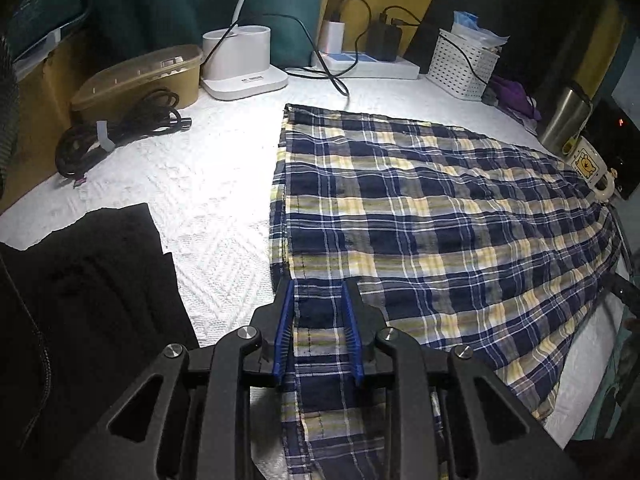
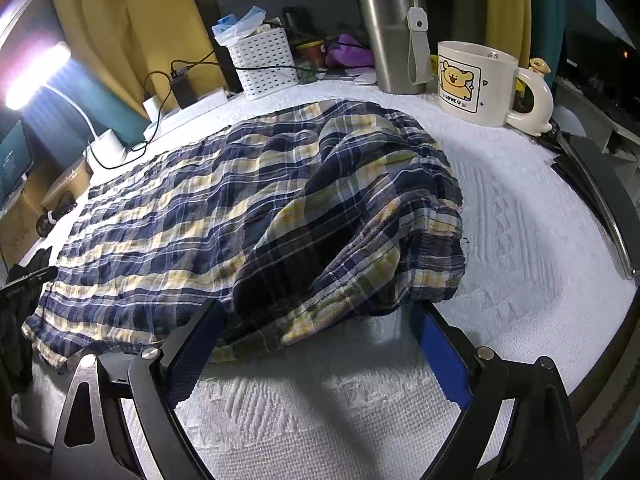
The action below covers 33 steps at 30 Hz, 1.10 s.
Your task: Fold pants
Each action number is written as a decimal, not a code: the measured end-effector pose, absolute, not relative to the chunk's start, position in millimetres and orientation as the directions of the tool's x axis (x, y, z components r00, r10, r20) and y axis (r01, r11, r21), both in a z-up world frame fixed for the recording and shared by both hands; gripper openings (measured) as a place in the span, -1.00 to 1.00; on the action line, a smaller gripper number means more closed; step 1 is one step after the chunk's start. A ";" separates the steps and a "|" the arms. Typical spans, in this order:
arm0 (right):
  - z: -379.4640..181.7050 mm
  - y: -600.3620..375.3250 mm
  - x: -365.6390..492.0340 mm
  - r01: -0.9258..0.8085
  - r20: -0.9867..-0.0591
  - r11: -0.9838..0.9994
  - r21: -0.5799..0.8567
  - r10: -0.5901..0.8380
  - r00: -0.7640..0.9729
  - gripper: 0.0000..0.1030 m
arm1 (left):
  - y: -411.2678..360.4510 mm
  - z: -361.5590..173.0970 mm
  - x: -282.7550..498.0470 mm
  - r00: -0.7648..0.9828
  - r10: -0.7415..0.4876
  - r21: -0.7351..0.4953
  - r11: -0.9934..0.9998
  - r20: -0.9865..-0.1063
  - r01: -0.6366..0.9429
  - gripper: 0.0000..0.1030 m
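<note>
The blue, yellow and white plaid pants (image 1: 440,208) lie spread on a white textured cloth (image 1: 208,200). My left gripper (image 1: 319,284) is shut on the near corner of a pant leg by its hem; a strip of plaid fabric sits between the blue pads. In the right wrist view the other end of the pants (image 2: 200,208) is bunched into a raised hump (image 2: 360,200). My right gripper (image 2: 318,306) stands wide open at that hump's near edge, one finger on each side, pressing on nothing.
A black garment (image 1: 80,280) lies at the near left. Behind it are a coiled black cable (image 1: 116,132), a brown lidded tub (image 1: 140,76), a white lamp base (image 1: 244,60), a power strip (image 1: 368,65) and a white basket (image 1: 460,66). A steel tumbler (image 2: 390,36) and a bear mug (image 2: 476,80) stand beside the pants.
</note>
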State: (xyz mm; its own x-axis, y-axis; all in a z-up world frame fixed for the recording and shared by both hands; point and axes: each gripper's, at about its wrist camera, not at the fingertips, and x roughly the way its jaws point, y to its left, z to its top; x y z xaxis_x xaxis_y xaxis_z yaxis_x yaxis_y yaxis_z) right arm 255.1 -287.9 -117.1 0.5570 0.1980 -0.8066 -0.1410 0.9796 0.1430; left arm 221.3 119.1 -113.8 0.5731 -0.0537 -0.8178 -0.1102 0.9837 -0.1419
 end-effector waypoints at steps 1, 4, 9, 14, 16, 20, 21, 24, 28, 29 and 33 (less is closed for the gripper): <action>-117.2 -287.3 255.5 -0.140 -0.807 0.980 0.142 0.197 0.557 0.84 | 118.8 -113.8 221.0 0.575 -0.059 -0.144 0.984 -0.816 -0.104 -0.55; -117.8 -286.1 256.1 -0.141 -0.808 0.980 0.137 0.193 0.556 0.84 | 114.3 -114.1 219.6 0.578 -0.043 -0.114 0.990 -0.815 -0.087 -0.66; -118.1 -284.2 257.3 -0.140 -0.811 0.982 0.131 0.187 0.554 0.84 | 115.2 -112.9 217.9 0.579 -0.038 -0.102 0.992 -0.815 -0.079 -0.95; -118.0 -283.7 258.4 -0.138 -0.813 0.982 0.126 0.182 0.553 0.84 | 119.4 -106.7 215.4 0.593 -0.028 -0.095 0.992 -0.805 -0.082 -0.97; -118.5 -283.6 258.7 -0.137 -0.814 0.982 0.126 0.181 0.552 0.84 | 121.8 -102.0 214.4 0.601 -0.023 -0.094 0.992 -0.799 -0.087 -0.98; -118.2 -282.4 259.6 -0.139 -0.814 0.982 0.125 0.181 0.552 0.84 | 126.2 -97.0 214.8 0.612 -0.008 -0.084 0.992 -0.791 -0.096 -0.98; -118.3 -282.3 260.1 -0.141 -0.814 0.982 0.125 0.182 0.552 0.84 | 128.0 -97.8 215.7 0.610 -0.004 -0.081 0.992 -0.793 -0.099 -0.98; -119.2 -281.6 259.6 -0.143 -0.814 0.982 0.125 0.184 0.551 0.84 | 133.8 -108.6 219.1 0.587 0.014 -0.067 0.991 -0.809 -0.117 -0.98; -120.7 -281.8 257.7 -0.142 -0.816 0.983 0.117 0.177 0.550 0.84 | 135.6 -115.0 219.0 0.573 0.009 -0.072 0.990 -0.819 -0.119 -0.98; -120.5 -281.7 257.8 -0.141 -0.817 0.983 0.118 0.177 0.549 0.84 | 137.8 -114.3 219.7 0.573 0.001 -0.087 0.988 -0.820 -0.125 -0.97; -117.8 -282.3 257.1 -0.133 -0.815 0.983 0.130 0.182 0.549 0.84 | 143.7 -107.9 218.6 0.578 -0.017 -0.121 0.982 -0.816 -0.142 -0.88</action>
State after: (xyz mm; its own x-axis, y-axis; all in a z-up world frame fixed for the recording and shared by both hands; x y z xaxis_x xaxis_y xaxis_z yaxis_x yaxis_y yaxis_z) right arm 257.1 -282.3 -117.8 0.5495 0.1823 -0.8154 -0.1330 0.9825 0.1301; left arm 218.6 143.7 -107.9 0.5782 -0.0167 -0.8157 -0.1423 0.9824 -0.1209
